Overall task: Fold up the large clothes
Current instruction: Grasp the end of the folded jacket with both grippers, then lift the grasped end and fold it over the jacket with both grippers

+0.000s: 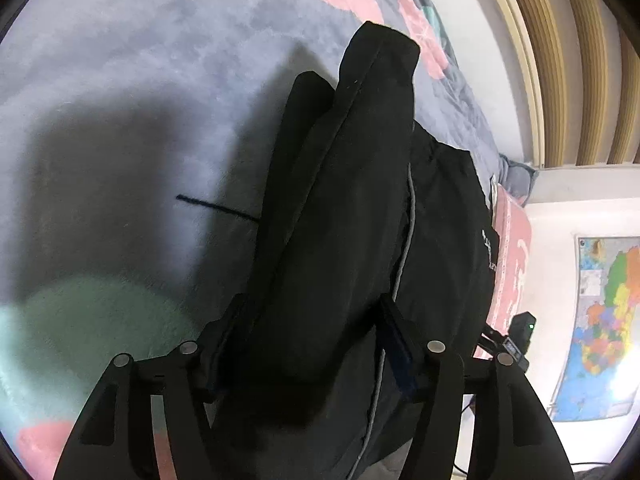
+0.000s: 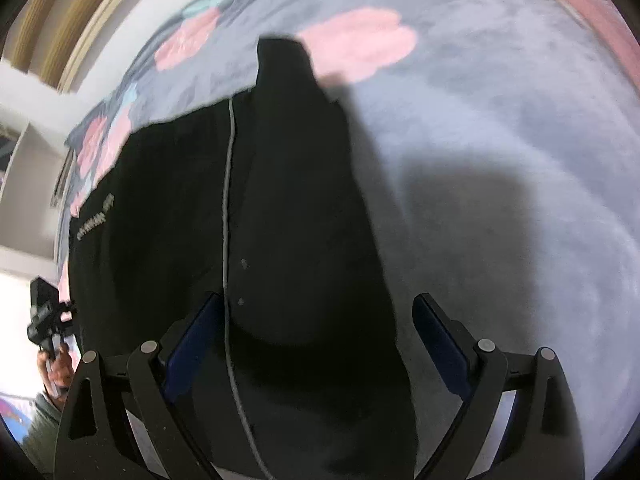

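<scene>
Black jacket (image 1: 352, 220) lies on the bed blanket (image 1: 120, 80), one sleeve folded over the body; further folds remain, judging by its spread. Left tool (image 1: 308, 344) is clamped on jacket fabric. Right tool (image 2: 320, 340) gapes wide, holding nothing. Wall map (image 1: 604, 320) nearby; nothing obstructs.

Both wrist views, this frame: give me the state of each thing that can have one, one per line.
Black jacket: lying on the bed, zipper shut as far as visible, sleeves drawn in over the body.
Left sleeve: bunched, lying between the jaws.
Left gripper: jaws close against the sleeve fabric; grip not certain.
Right gripper: jaws wide apart over the jacket, holding nothing.
Blanket: spread over the bed, under the jacket.
</scene>
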A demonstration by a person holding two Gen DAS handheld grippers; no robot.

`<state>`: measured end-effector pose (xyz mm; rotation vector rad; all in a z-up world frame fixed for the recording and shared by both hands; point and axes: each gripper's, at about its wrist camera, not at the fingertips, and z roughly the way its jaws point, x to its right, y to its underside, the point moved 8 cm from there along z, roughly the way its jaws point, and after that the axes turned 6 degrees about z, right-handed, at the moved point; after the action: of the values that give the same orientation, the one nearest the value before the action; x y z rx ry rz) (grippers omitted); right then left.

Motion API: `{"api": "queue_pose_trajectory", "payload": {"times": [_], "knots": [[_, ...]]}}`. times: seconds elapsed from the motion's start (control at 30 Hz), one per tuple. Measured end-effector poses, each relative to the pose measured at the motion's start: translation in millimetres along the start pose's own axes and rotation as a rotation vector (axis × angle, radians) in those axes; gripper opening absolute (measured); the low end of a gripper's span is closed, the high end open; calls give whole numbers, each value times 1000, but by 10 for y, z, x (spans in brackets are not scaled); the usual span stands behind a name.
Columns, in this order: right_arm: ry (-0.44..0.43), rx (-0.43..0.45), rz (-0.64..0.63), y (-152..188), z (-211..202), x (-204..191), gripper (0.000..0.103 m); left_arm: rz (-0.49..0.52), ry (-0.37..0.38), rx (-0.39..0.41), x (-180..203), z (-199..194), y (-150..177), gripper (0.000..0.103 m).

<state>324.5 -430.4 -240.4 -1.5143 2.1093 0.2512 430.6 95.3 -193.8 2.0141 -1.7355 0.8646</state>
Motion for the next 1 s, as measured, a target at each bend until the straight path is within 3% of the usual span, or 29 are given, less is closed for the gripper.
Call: {"api": "queue_pose_trajectory", "payload": {"times": [0.17, 0.27, 0.33, 0.43, 0.57, 0.7, 0.83, 0.87, 0.9, 1.0], "knots": [[-163, -58, 104, -36, 395, -31, 97, -27, 34, 15, -32, 120, -35, 66], [-222, -42, 113, -35, 377, -112, 82, -76, 45, 44, -76, 153, -30, 68], [-207, -25, 76, 2, 291, -172, 70, -49, 30, 63, -25, 129, -15, 58], [-185, -16, 11, 79, 125, -269, 61, 21, 30, 72, 148, 21, 31, 49], [-146, -49, -47, 92, 190, -348, 63, 20, 44, 43, 139, 37, 41, 50], [-159, -89, -28, 53, 333, -344, 79, 3, 21, 22, 89, 208, -17, 65], [-186, -105, 12, 12, 474, -358, 86, -41, 62, 24, 55, 318, -44, 67], [-188, -103, 19, -3, 476, -353, 86, -41, 59, 37, 60, 317, -42, 66], [-186, -103, 17, 2, 449, -351, 82, -15, 44, 62, 115, 289, -28, 58], [-175, -74, -45, 13, 284, -396, 60, 94, -4, 116, 339, 118, 83, 41]]}}
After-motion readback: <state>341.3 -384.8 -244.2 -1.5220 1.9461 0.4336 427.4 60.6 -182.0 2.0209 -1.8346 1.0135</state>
